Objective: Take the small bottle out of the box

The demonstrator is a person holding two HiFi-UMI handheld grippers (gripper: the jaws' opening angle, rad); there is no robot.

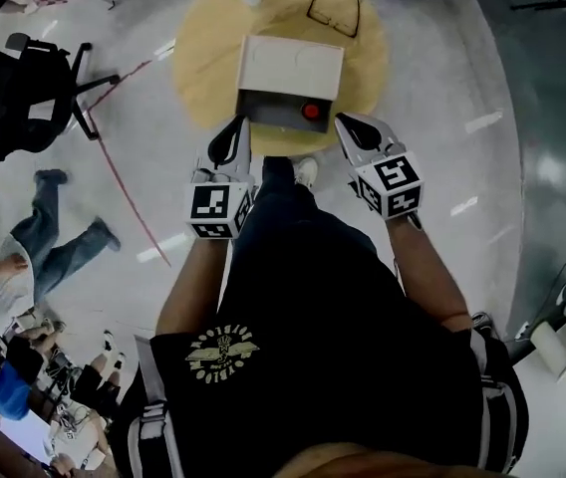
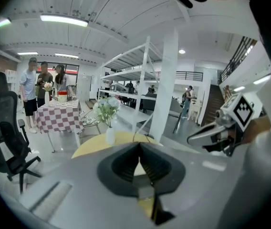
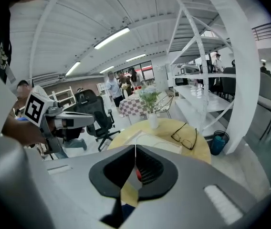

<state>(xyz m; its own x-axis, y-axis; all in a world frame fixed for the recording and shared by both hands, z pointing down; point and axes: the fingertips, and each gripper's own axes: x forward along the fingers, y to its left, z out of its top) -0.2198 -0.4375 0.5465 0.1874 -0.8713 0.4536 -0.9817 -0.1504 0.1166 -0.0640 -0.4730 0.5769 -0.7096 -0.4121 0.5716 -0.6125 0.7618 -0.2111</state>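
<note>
Below, one box (image 1: pixel 290 68), one bottle (image 1: pixel 311 111), left gripper (image 1: pixel 239 124), right gripper (image 1: pixel 344 122), both closed

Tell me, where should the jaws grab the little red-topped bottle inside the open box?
Probably by its round red top, coming straight down from above. The small red-capped bottle sits in the dark inside of the cream open-lidded box, so only its top shows and the walls block the sides. The right gripper is nearer, but its jaws are shut and must open first.
</note>
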